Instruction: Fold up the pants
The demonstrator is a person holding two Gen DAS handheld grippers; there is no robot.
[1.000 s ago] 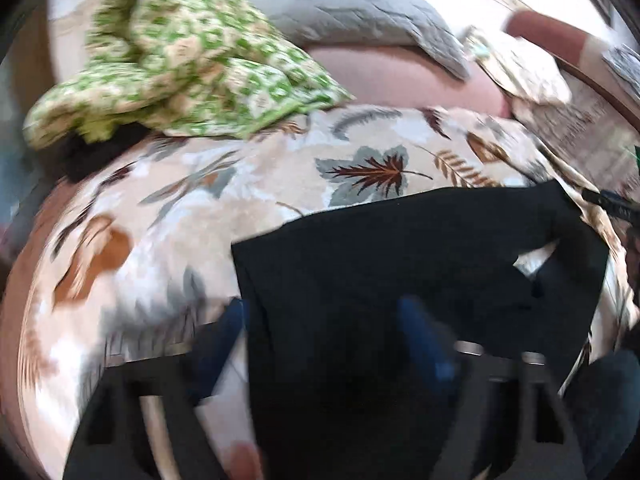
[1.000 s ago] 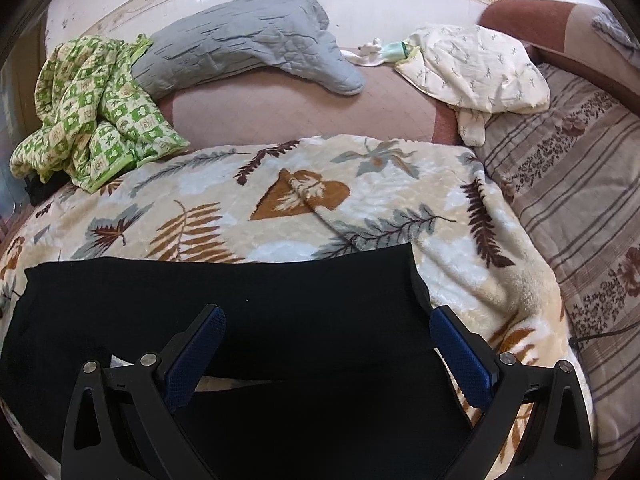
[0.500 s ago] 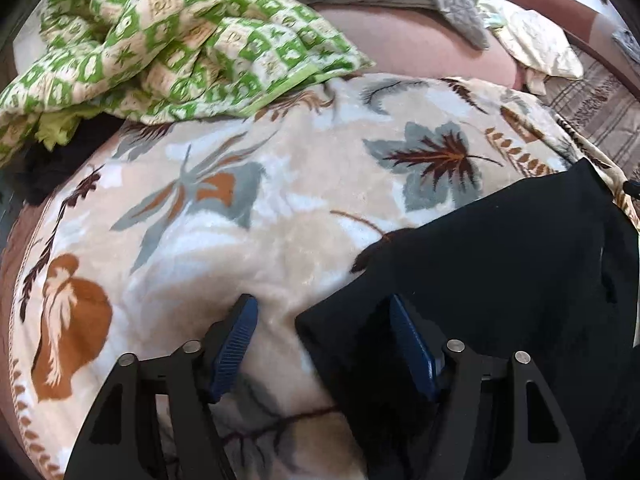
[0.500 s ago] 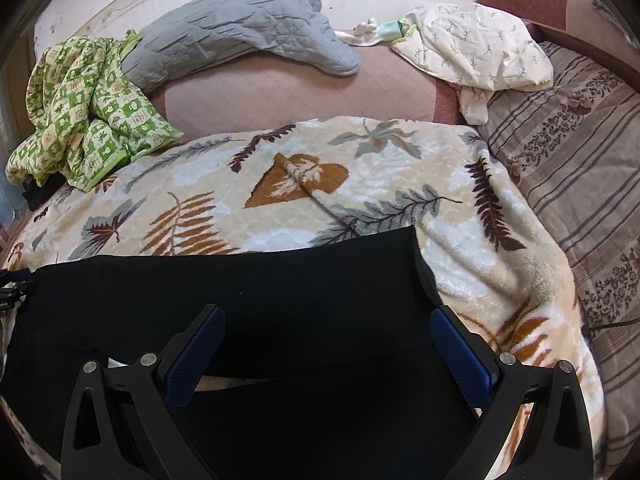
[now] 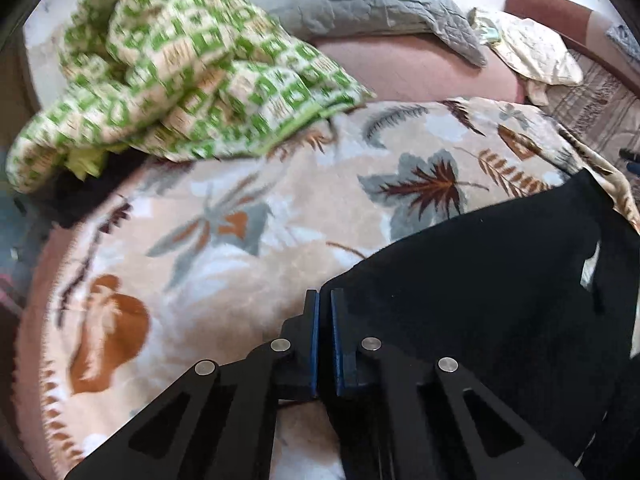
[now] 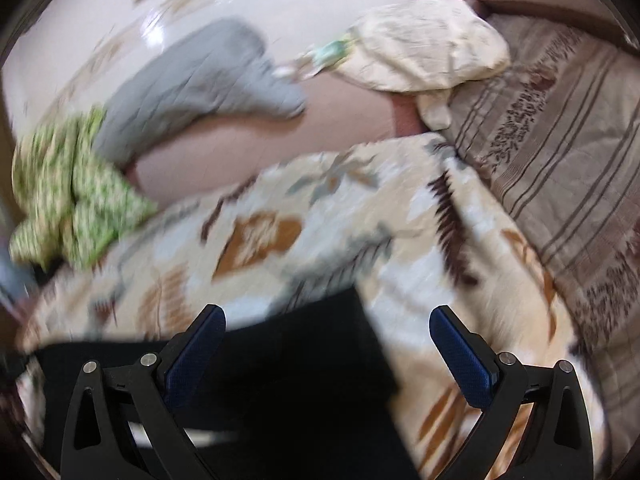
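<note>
Left wrist view: the left gripper (image 5: 323, 300) sits at the bottom centre of the frame with its blue pads (image 5: 314, 336) brought almost together, only a thin slit between them. Its jaws have just been closing, and they now pinch the near left corner of the black pants (image 5: 480, 288); the cloth's edge runs right up to the tips. From there the pants spread toward the lower right of the frame, lying flat on a cream blanket with leaf prints (image 5: 248, 240). Above the blanket, in the upper left, a crumpled green-and-cream checked cloth (image 5: 192, 68) is heaped. A grey quilted pillow (image 5: 360, 4) lies along the top, and a pale cream cloth (image 5: 532, 52) sits at the upper right.

Right wrist view, much blurred: the right gripper (image 6: 327, 322) stands with its jaws spread wide at the bottom of the frame, its pads (image 6: 196, 352) gripping nothing. The pants (image 6: 280, 380) fill the lower left and centre, beneath and between the fingers, with their right corner lying between the two tips. The leaf blanket (image 6: 360, 216) stretches beyond them. A brown striped cover (image 6: 560, 152) occupies the right side, the cream cloth (image 6: 432, 48) the upper right, the grey pillow (image 6: 200, 92) the upper left, and the green cloth (image 6: 76, 192) the left edge.
</note>
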